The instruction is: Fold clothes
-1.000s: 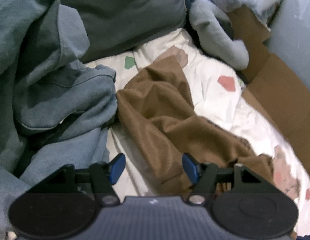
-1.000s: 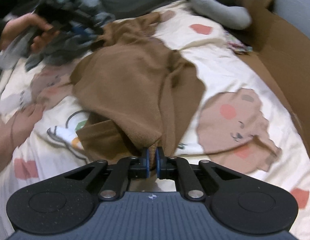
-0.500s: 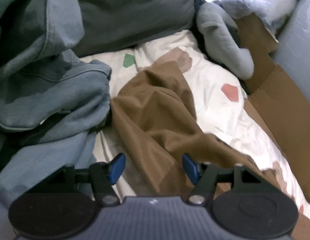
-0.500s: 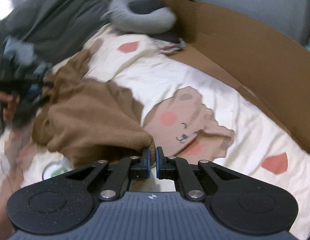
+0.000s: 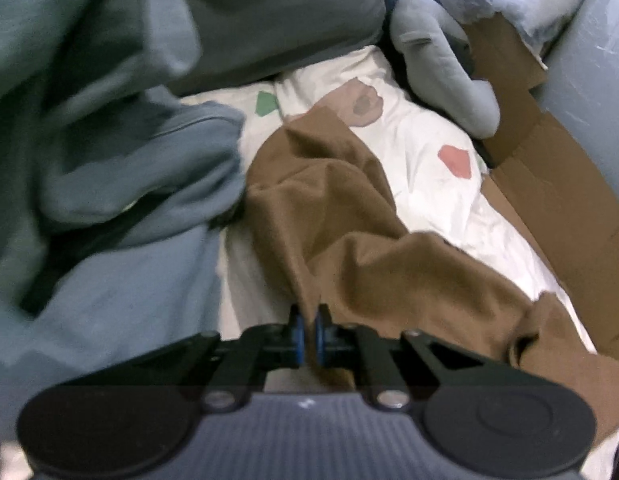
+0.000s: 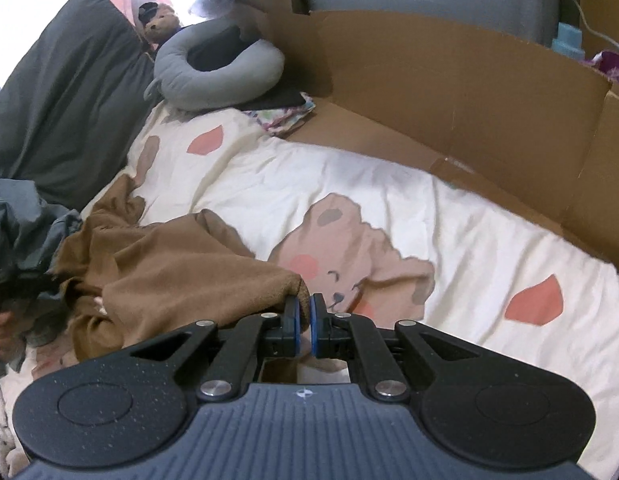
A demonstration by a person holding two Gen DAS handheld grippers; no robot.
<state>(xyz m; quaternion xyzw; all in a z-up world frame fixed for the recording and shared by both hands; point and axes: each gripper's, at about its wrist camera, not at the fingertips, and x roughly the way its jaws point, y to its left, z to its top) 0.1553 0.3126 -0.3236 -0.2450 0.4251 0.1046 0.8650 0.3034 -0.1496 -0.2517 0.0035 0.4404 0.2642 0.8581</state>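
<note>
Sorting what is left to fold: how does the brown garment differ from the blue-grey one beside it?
The brown garment lies stretched across the sheet; the blue-grey garment sits heaped at the side. The brown garment is pinched by the left gripper and the right gripper; the blue-grey garment is held by neither. Both are crumpled and unfolded.

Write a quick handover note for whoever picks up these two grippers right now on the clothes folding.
Left gripper: shut on a fold of the brown garment.
Right gripper: shut on another edge of that garment.
The garment lies crumpled on the printed bedsheet, beside a pile of blue-grey clothes.
Done: both grips are set.
Left: spread it flat, fold it, then do the pile.
</note>
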